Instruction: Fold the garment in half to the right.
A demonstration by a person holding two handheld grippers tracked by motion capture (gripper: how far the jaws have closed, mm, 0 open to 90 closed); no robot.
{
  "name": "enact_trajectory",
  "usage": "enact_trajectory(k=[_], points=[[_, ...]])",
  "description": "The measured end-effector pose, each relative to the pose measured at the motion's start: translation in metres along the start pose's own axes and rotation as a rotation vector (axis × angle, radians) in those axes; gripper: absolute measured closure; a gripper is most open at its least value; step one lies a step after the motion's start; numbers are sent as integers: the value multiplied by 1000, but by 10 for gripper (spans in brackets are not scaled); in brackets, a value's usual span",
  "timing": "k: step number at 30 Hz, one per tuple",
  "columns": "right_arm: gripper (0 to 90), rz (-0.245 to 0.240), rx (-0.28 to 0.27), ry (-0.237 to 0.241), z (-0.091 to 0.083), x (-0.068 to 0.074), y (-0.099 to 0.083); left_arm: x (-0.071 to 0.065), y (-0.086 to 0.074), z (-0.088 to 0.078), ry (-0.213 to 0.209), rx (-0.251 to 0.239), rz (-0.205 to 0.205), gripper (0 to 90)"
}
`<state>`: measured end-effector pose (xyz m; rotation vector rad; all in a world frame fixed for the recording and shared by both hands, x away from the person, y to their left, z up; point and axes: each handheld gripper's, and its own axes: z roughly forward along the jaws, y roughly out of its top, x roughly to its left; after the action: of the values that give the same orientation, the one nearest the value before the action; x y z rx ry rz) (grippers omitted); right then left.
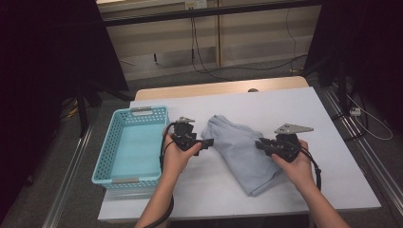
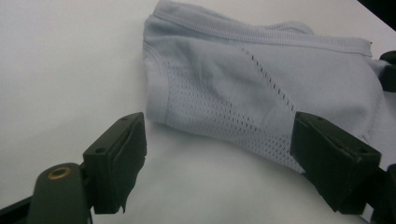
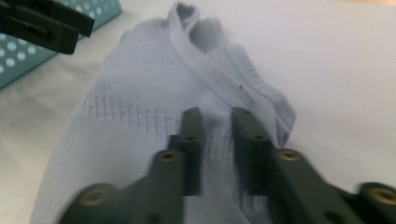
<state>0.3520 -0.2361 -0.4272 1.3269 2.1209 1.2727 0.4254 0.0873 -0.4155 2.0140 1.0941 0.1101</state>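
A: High view first: where is the garment?

B: Folded, pale grey-blue, lying on the white surface between the two hands, just to the right of the teal basket, which looks bare inside.

A: How will it handle?

B: I'd judge it light, soft and limp. It will sag and unfold if lifted from a single spot. The ribbed waistband and the hemmed edge look like the firmest places to pinch; the mesh panel would simply stretch.

A: And the right gripper?

B: Its own view shows the jaws nearly together over the garment, with a ridge of cloth rising in the narrow gap. It seems pinched on a fold near the waistband end, though I can't see how tight the grip is.

A: The left gripper?

B: Jaws wide apart, low over the surface, facing the garment's near edge. One jaw is over bare surface, the other in front of the mesh. Nothing is held.
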Motion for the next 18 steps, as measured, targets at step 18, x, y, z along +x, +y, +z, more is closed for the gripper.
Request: enact_trajectory(k=[18], points=[[887, 21, 26, -131, -5, -24, -19, -7, -10, 5, -12, 14, 20, 187]])
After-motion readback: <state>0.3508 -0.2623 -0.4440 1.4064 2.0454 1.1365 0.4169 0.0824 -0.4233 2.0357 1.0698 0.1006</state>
